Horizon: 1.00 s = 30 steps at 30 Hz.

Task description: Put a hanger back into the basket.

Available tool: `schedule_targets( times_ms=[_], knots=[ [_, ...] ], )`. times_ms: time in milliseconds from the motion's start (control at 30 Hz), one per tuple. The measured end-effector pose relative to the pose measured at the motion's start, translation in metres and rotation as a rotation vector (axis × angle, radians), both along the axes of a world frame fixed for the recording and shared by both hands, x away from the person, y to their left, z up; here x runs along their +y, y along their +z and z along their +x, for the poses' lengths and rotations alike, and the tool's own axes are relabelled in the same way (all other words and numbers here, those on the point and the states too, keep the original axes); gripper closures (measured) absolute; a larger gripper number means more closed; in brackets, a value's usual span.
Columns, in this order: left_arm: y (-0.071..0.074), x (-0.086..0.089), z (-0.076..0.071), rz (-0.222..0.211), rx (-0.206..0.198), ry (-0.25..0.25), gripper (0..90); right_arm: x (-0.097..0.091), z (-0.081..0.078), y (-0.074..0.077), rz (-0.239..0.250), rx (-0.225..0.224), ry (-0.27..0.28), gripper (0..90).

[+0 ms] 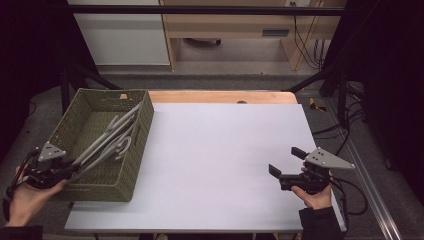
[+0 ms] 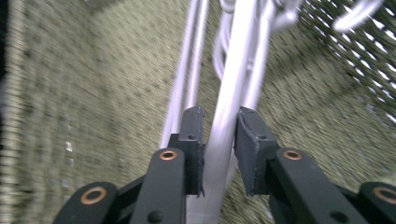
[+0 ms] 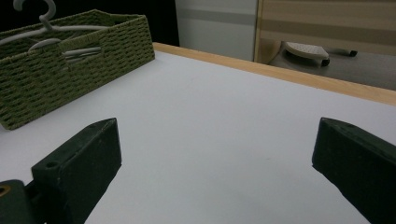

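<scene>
Several grey plastic hangers (image 1: 107, 137) lie slantwise in an olive woven basket (image 1: 145, 120) at the table's left. My left gripper (image 1: 70, 172) reaches in over the basket's near left corner. In the left gripper view its jaws (image 2: 219, 121) are closed on the pale bar of one hanger (image 2: 233, 84), which runs up between them, and the view is blurred. My right gripper (image 1: 286, 161) hovers over the white table top at the right, open, with nothing between its fingers (image 3: 215, 149). From there the basket (image 3: 70, 70) sits far left, with a hanger hook (image 3: 44, 21) sticking above its rim.
A white sheet (image 1: 215, 160) covers most of the wooden table (image 1: 220, 96). Beyond the far edge are floor, a wooden cabinet (image 1: 225, 25) and cables (image 1: 310, 45). Black frame bars (image 1: 200, 10) stand around the table.
</scene>
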<state>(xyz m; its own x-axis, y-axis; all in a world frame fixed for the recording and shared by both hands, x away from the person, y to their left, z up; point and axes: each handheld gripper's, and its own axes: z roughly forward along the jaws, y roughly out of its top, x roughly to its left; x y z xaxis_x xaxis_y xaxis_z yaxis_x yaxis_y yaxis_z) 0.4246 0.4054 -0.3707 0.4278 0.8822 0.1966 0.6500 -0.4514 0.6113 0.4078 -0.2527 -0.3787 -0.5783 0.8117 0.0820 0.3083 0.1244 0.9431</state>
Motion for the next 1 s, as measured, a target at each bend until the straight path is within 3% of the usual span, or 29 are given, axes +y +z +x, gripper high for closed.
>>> schedule_targets(
  times_ms=[167, 367, 600, 700, 833, 1000],
  knots=[
    [-0.009, -0.005, 0.003, 0.043, 0.024, 0.015, 69.6, 0.000, 0.000, 0.000, 0.000, 0.000, -0.001, 1.4],
    [-0.006, 0.000, 0.004, 0.018, 0.016, 0.044, 65.1, -0.001, 0.000, 0.000, -0.001, -0.002, 0.001, 1.4],
    [0.013, -0.015, -0.003, -0.082, -0.112, 0.014, 52.2, -0.001, -0.001, 0.001, 0.005, -0.008, -0.002, 1.3],
    [0.021, -0.029, -0.007, -0.178, -0.214, -0.024, 45.4, -0.002, -0.001, 0.002, 0.007, -0.012, -0.002, 1.1],
    [0.031, -0.048, -0.012, -0.277, -0.298, -0.084, 37.0, -0.002, -0.002, 0.002, 0.011, -0.014, -0.006, 0.8],
    [0.036, -0.075, -0.013, -0.375, -0.359, -0.157, 26.4, -0.002, -0.002, 0.002, 0.014, -0.016, -0.005, 0.7]
  ],
)
